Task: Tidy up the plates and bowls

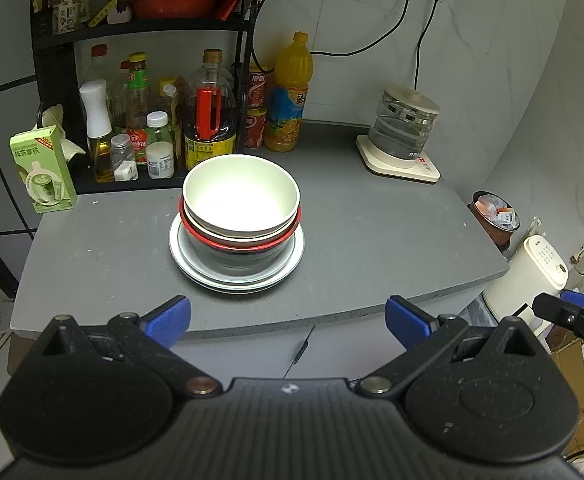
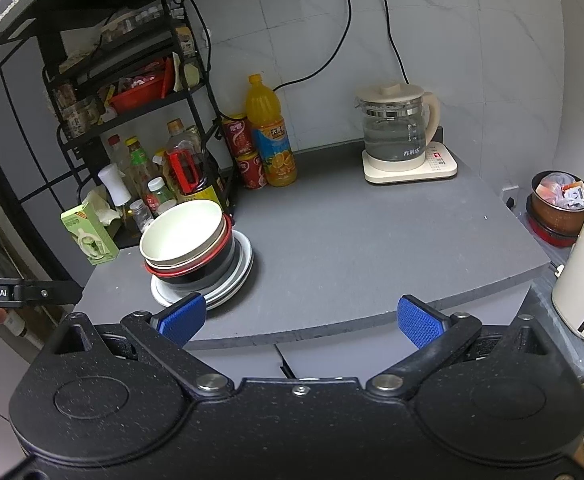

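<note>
Left gripper (image 1: 288,318), jaws spread wide and empty, hangs off the near edge of the grey counter (image 1: 372,240). The stack lies straight ahead of it: white bowl (image 1: 240,196) nested in a red-rimmed bowl (image 1: 240,244) on stacked plates (image 1: 236,280). Right gripper (image 2: 302,320), equally wide and empty, sees the stack off to its left, so the left arm looks better aligned.

Both wrist views off the counter's (image 1: 352,240) front edge, facing the wall.
</note>
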Demonstrator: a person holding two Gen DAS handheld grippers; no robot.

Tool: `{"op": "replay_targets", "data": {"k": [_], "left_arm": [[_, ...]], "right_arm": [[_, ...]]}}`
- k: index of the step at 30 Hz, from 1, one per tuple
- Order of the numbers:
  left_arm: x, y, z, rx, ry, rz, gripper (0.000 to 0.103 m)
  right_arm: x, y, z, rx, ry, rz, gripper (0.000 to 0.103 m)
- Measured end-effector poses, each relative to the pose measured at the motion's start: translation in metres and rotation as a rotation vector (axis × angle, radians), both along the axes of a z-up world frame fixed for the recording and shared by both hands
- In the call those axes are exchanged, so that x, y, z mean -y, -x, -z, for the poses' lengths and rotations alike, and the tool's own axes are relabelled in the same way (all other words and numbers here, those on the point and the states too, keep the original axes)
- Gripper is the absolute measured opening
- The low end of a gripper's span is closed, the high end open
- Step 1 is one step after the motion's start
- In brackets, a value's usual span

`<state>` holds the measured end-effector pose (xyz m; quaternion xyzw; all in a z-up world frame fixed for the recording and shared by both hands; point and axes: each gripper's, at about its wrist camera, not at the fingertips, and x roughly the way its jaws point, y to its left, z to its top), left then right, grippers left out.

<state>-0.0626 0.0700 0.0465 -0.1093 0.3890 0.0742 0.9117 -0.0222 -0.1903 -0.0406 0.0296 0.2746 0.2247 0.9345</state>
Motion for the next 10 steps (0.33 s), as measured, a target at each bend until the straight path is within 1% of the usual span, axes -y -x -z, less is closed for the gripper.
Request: {"op": "replay_targets", "data": {"k": [10], "left_arm": [[-0.0008, 0.0011, -0.0075, 0.006, 0.015, -0.022, 0.102]], "right_arm": [[0.0024, -0.0067, -0.0037, -0.031, 0.0, 0.01, 0.103]]}}
